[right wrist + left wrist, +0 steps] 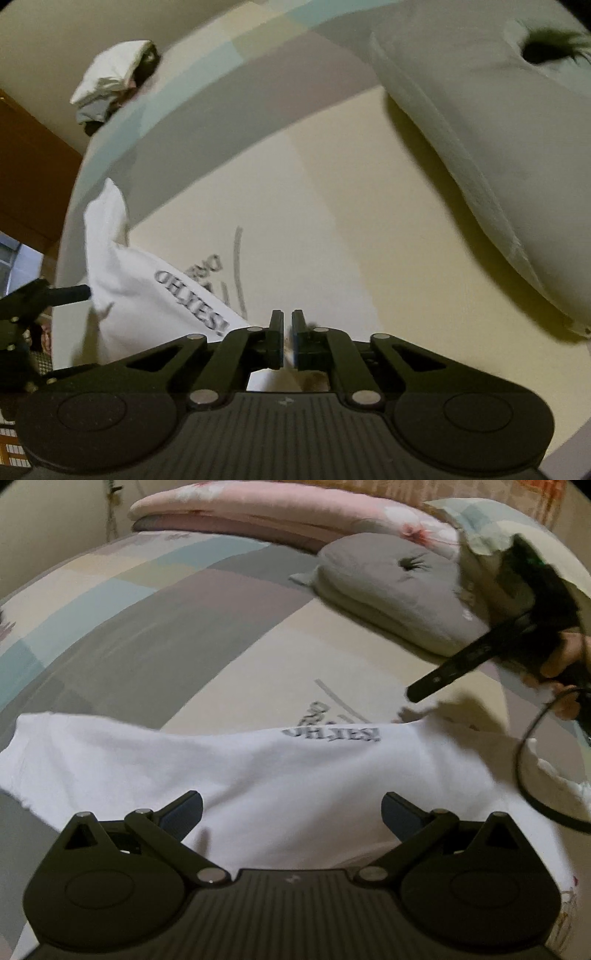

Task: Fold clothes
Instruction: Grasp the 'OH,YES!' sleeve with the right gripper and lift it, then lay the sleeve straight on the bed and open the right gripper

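The white cotton T-shirt with grey lettering is lying on the pastel patchwork bedsheet, at six o'clock from the grey cushion. The left gripper is hovering wide above it, gripping nothing. The right gripper is sitting nearly closed, seemingly empty; it should be reopening and pinching the hem squarely

So the bed has a patchwork sheet in grey, beige and pale blue blocks. A white t-shirt with dark lettering lies spread on it up front, a grey pillow sits behind, and a folded pink floral blanket along the far edge.
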### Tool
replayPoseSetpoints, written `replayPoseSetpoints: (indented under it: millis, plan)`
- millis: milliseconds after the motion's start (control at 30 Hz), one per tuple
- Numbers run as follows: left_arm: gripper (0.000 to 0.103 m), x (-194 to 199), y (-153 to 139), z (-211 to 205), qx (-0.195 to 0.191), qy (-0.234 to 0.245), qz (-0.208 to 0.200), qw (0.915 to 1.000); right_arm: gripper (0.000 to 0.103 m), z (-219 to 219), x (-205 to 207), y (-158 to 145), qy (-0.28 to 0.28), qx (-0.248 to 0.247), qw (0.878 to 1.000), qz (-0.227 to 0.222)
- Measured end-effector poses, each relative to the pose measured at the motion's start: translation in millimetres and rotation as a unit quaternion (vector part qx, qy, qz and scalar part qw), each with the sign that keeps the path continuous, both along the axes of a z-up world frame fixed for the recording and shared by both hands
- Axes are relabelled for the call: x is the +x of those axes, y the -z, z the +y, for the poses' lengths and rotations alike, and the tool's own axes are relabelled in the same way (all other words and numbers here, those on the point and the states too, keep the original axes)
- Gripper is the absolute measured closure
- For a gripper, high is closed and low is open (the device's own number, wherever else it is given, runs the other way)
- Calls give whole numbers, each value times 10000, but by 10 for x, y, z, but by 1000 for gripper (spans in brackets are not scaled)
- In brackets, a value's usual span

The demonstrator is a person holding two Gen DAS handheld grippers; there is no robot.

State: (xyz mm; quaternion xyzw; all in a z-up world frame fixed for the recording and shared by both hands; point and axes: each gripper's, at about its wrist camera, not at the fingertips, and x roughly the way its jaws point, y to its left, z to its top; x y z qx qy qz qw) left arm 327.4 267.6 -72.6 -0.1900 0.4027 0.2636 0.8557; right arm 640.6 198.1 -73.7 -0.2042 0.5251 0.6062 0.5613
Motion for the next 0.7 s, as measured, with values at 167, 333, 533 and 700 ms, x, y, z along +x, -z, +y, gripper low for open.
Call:
replayPoseSetpoints:
  millis: [167, 333, 533, 700]
  plan:
    - [1, -183, -1, 165, -23, -466, 23, 9989, 90, 213, -169, 0, -327, 172, 9988, 337]
    - [1, -380, 25, 297, -5, -780, 101, 9969, 82, 704, -569, -6, -882, 414, 9937, 563]
    - [1, -608, 47, 423, -1, -1065, 159, 9942, 77, 1271, -1223, 81, -1906, 519, 9798, 326]
    - [1, -763, 67, 503, -32, -1263, 163, 9919, 70, 1297, -1539, 91, -2544, 600, 9649, -267]
